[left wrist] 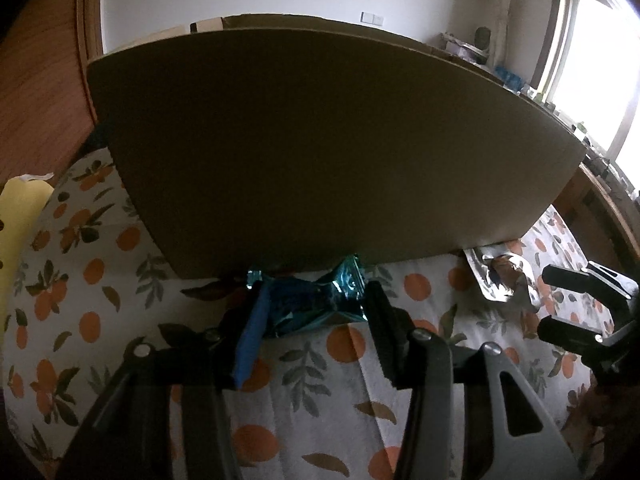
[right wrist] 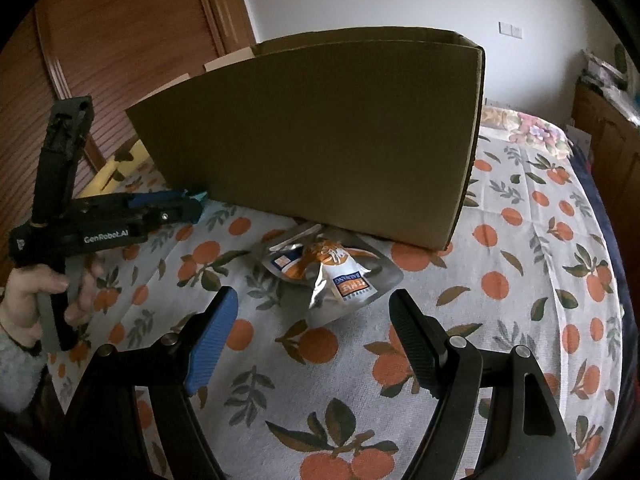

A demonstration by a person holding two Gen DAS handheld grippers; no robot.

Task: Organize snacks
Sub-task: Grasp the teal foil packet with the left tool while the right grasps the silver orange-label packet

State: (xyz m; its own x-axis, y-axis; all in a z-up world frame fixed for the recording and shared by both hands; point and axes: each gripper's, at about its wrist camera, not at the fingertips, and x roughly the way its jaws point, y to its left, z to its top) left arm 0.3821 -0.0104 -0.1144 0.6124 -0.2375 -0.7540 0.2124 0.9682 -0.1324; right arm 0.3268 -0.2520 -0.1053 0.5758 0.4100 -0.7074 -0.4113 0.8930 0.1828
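Teal-wrapped candy (left wrist: 316, 304) sits gripped between the left gripper (left wrist: 310, 300); the right gripper (right wrist: 312, 312) gapes wide just short of a silver pouch (right wrist: 328, 276), cardboard box (right wrist: 320, 132) beyond.

I see the bedsheet (right wrist: 520, 240) is white w/ orange fruits and grey-green leaves. The cardboard box (left wrist: 320, 140) is plain brown, no print. The candy wrapper (left wrist: 316, 304) is shiny teal-blue. The snack pouch (right wrist: 332, 276) is silver foil w/ orange, white and blue label. Each gripper has one blue pad (right wrist: 210, 344) and one black pad (right wrist: 414, 340). Wardrobe (right wrist: 120, 40) is red-brown wood.
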